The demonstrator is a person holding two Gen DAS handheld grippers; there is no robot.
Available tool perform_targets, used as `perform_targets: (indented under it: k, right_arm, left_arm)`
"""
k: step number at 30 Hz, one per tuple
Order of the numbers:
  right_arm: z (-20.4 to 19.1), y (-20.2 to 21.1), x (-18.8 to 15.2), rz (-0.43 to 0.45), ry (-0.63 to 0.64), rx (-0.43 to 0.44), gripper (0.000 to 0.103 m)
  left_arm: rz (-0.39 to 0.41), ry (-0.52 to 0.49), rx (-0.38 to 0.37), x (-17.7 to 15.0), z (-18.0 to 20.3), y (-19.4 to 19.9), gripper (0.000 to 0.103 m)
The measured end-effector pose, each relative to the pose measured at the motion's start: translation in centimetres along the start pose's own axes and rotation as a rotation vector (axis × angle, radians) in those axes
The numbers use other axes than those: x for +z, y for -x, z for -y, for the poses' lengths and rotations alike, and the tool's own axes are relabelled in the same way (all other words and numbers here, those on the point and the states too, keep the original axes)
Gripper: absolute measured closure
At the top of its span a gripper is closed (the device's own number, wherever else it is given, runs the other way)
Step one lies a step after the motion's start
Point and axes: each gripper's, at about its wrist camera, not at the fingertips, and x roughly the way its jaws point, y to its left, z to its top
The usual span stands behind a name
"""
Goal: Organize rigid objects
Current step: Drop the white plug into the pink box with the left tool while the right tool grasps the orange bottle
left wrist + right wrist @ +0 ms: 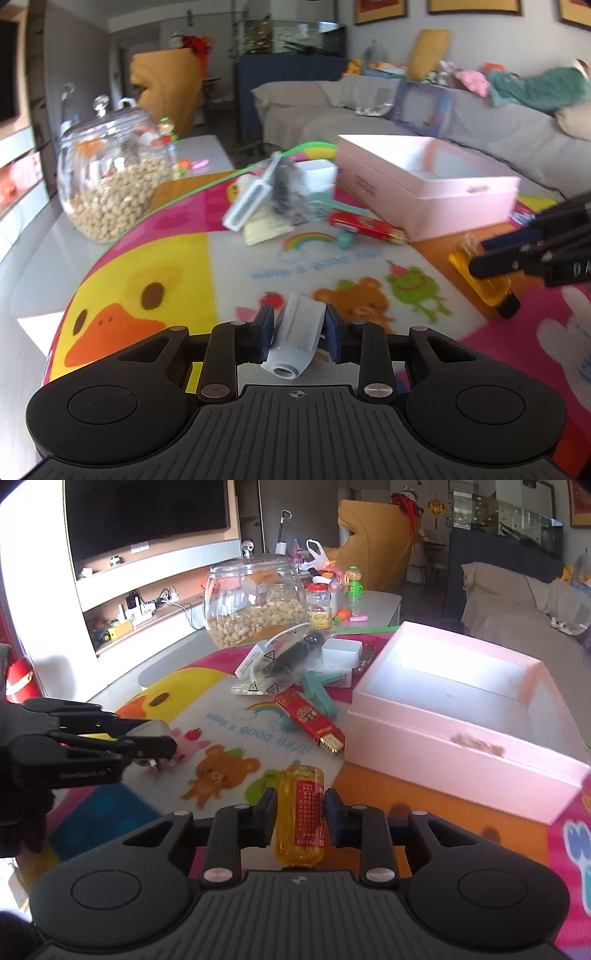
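Left hand-held gripper (pixel 299 334) clamps pale grey plastic piece (pixel 295 339); right hand-held gripper (pixel 300 818) grips yellow bottle (pixel 300 819); pink box (pixel 461 716) open nearby.

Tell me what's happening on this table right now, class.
A person is tidying small items with two handheld grippers. The left gripper is shut on a pale grey plastic piece; the right gripper grips a yellow bottle with a red label. Both hover over the cartoon play mat. The open pink box looks empty, with a red packet, teal tool and plastic bags lying beside it.
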Motion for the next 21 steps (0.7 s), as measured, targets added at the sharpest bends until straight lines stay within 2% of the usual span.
perform_targets:
  k: [2,5,8,11,13,16,17,18,19,21]
  right_arm:
    - [0.3,1.9,-0.3,0.024,-0.02,-0.002,0.076]
    - [1.1,4.8,-0.8,0.081,-0.069,-0.023,0.077]
    - [1.7,7.2,-1.4,0.151,-0.103,-0.047,0.077]
    - [2.7,8.6,-1.6,0.184,-0.134,-0.077,0.077]
    - [3.4,9.4,-1.5,0.204,-0.142,-0.094,0.078]
    - [4.7,10.2,-0.8,0.237,-0.156,-0.116,0.08]
    - [5.0,10.4,-0.6,0.249,-0.163,-0.119,0.092]
    - [5.3,10.5,-0.4,0.257,-0.169,-0.12,0.097]
    - [5.6,10.8,-0.1,0.272,-0.177,-0.123,0.097]
    - [6.0,11.2,0.5,0.303,-0.185,-0.135,0.097]
  left_arm:
    - [-0.003,-0.015,-0.04,0.4,1.1,0.6,0.078]
    - [0.015,-0.033,-0.135,2.0,3.1,1.6,0.079]
    - [0.054,-0.093,-0.179,3.8,5.5,2.0,0.08]
    - [0.078,-0.107,-0.219,5.8,6.7,1.8,0.08]
    - [0.117,-0.098,-0.247,8.1,7.1,2.0,0.08]
    - [0.239,-0.114,-0.257,13.5,8.2,2.3,0.08]
    - [0.279,-0.11,-0.261,15.3,8.5,2.1,0.08]
    - [0.311,-0.093,-0.268,16.9,8.6,1.7,0.079]
    - [0.332,-0.055,-0.286,18.9,8.8,0.8,0.079]
    - [0.304,0.032,-0.341,21.6,8.4,-1.4,0.079]
